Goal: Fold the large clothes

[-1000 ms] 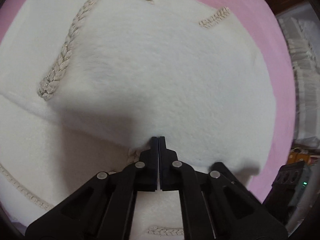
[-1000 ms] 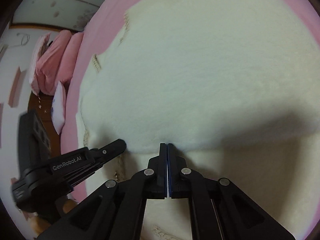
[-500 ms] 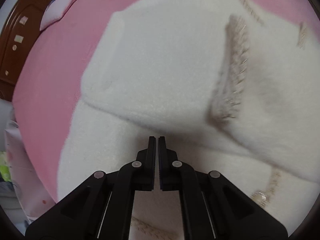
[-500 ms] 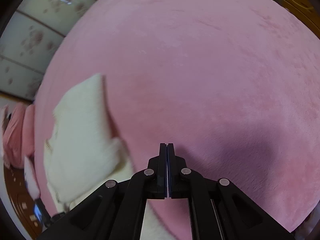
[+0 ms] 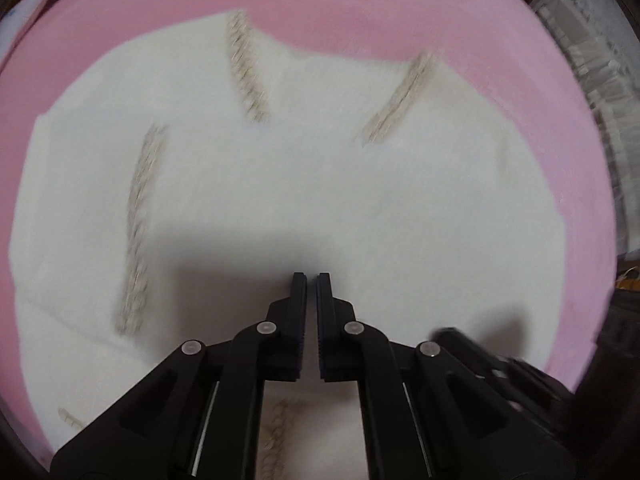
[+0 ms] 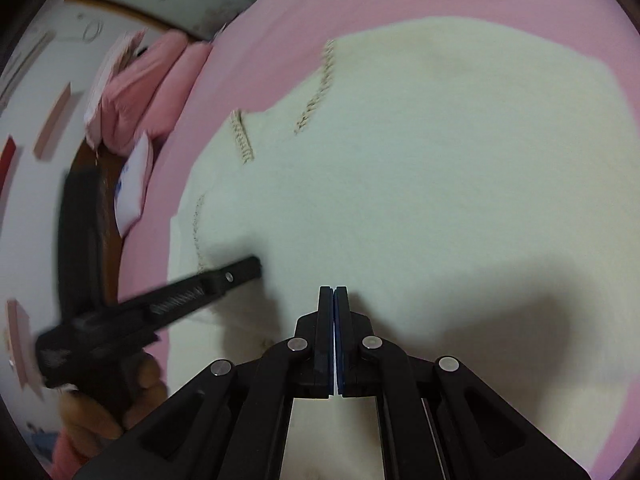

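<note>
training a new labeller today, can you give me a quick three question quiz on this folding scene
1. True or false: the left gripper is holding a fold of the white garment.
2. What does the garment lie on: A) a wooden table, B) a pink cover, C) a tiled floor?
3. Fill in: the beige strips on the garment are ____ trim.

Key
1. False. The left gripper's fingers are together with nothing between them; the right gripper is shut and empty too.
2. B. Pink shows all round the garment in both wrist views.
3. Braided. Several strips show, blurred in the left wrist view.
</note>
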